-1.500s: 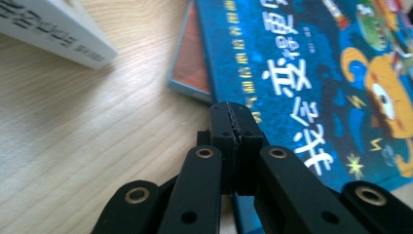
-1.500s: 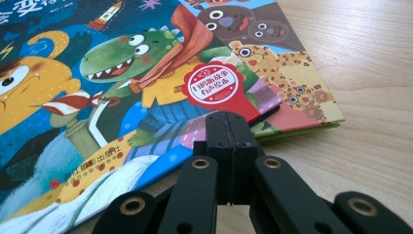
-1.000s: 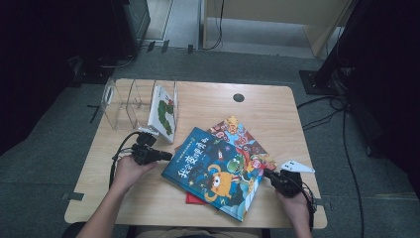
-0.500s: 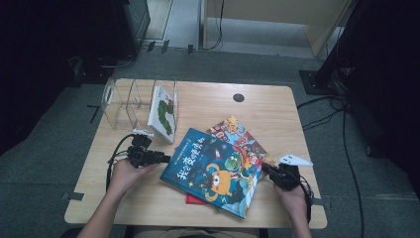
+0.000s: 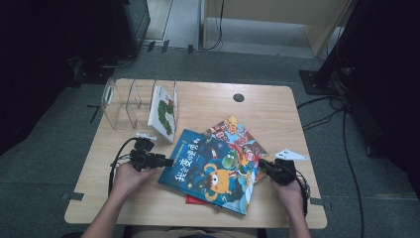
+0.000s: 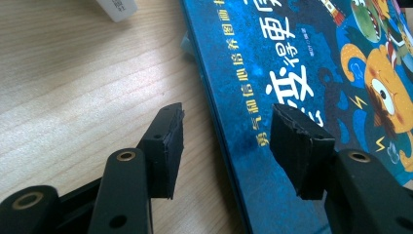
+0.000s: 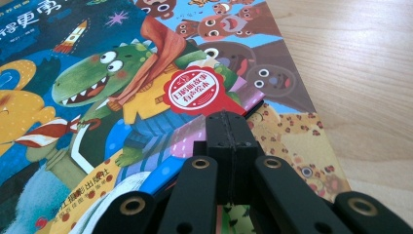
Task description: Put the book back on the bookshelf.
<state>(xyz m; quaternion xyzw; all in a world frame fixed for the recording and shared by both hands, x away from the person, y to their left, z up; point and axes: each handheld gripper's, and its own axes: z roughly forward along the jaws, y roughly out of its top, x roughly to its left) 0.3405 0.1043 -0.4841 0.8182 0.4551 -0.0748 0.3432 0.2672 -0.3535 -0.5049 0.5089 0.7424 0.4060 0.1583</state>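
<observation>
Blue book [image 5: 210,171] is the landmark. It lies flat on the table [image 5: 277,106], tilted, on top of a red book [image 5: 198,200] at its near edge and a colourful book [image 5: 237,135] sticking out at its far side.

Your left gripper [image 5: 166,161] sits just off the blue book's left edge, near the spine. Its jaws have just been opening and now stand about half wide. In the left gripper view one pad [image 6: 168,146] hangs over bare wood beside the spine, the other [image 6: 299,144] over the cover, so the book's edge runs between them and neither presses on it. Nothing is held there.

Your right gripper [image 5: 263,165] is at the blue book's right edge. In the right gripper view its pads [image 7: 229,141] are pressed together with no gap. They sit right at the book's corner, by the red round sticker [image 7: 193,91]; whether a sliver of cover is pinched between them, cannot tell.

Beyond the blue book's far left corner, a white book [image 5: 163,113] stands leaning in a clear rack [image 5: 124,101]. A round grommet [image 5: 238,97] sits in the table farther back.
</observation>
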